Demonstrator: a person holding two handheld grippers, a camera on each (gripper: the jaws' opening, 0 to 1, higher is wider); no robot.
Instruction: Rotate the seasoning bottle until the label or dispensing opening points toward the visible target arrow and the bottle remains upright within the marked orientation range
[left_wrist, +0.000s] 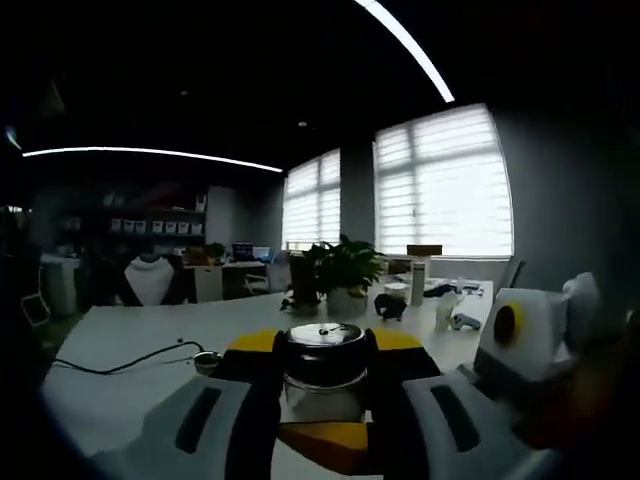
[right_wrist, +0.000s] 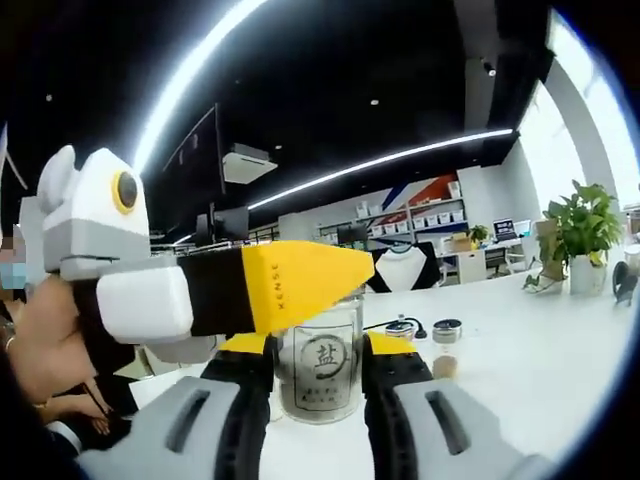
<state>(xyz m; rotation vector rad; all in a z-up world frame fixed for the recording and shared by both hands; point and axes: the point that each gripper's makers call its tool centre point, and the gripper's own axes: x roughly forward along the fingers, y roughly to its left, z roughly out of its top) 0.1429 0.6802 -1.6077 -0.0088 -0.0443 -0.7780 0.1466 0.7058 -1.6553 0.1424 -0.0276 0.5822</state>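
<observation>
- Left gripper view: the left gripper (left_wrist: 322, 372) rises from the bottom centre of the frame, its black, yellow-tipped jaws pressed against both sides of a clear glass seasoning bottle with a shiny metal lid (left_wrist: 322, 368), which stands upright between them on the white table (left_wrist: 130, 345).
- At the right edge of this frame the white and grey body of the right gripper (left_wrist: 525, 340) comes in beside the bottle.
- Behind the bottle, in the middle of the frame, a green potted plant in a white pot (left_wrist: 345, 272) stands on the table, and a thin black cable (left_wrist: 120, 360) lies at centre left.
- Bright windows with white blinds (left_wrist: 440, 185) fill the upper right.
- Right gripper view: the right gripper (right_wrist: 320, 375) comes up from the bottom centre, its jaws clamped on the same bottle (right_wrist: 322, 365), whose round label with a dark character faces the camera.
- The left gripper (right_wrist: 200, 290) reaches in from the left, held by a person's hand (right_wrist: 45, 335); its yellow tip lies across the bottle's top.
- Two small jars (right_wrist: 425, 340) stand on the table to the right of the bottle, and the plant (right_wrist: 585, 235) sits at the right edge.
</observation>
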